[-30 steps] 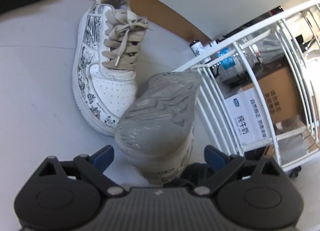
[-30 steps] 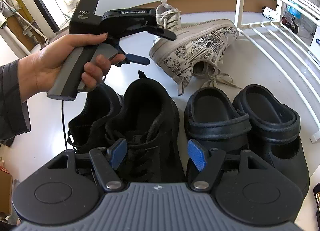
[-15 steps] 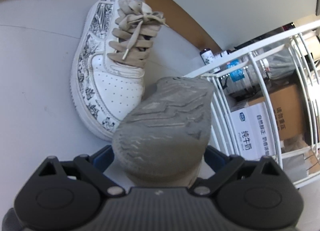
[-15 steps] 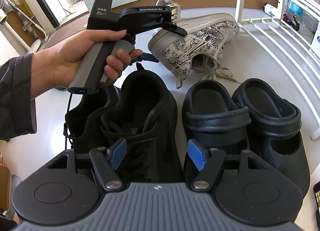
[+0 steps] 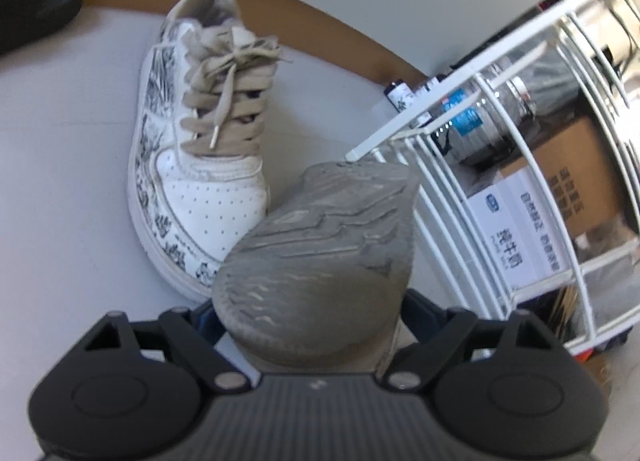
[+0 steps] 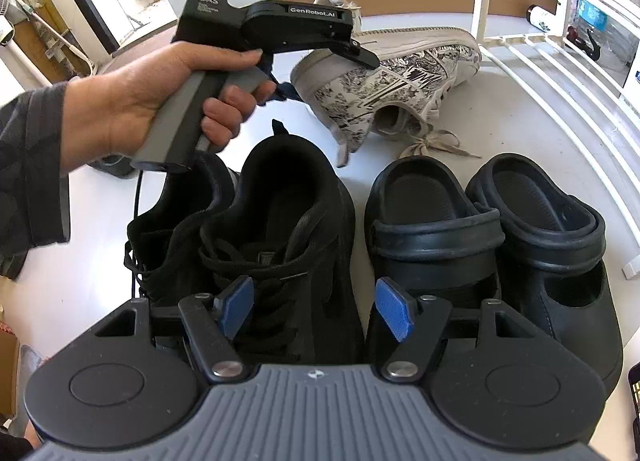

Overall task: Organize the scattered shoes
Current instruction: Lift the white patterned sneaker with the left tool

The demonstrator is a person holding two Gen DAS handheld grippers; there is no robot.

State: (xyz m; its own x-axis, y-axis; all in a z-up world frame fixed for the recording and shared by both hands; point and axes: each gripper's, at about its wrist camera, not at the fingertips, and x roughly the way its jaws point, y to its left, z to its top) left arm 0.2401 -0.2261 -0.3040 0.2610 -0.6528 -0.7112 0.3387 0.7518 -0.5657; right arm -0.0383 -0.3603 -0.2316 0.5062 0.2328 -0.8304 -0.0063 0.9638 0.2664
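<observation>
Left gripper (image 5: 308, 313) clamps the tilted white ink-printed sneaker (image 6: 384, 77) by its heel; right gripper (image 6: 316, 311) hangs wide at six o'clock.

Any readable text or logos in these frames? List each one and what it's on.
"GenRobot.AI": on the top bar of the left gripper, right wrist view.
"DAS": on the gripper's rear block; the smaller lines under it are too small to read.
Cardboard box: blue logo and Chinese characters, too blurred to read reliably.
Bottle blue label and small bottle: unreadable.

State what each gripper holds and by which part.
Left gripper grips the tipped printed sneaker at its heel end. Right gripper holds nothing.
</observation>
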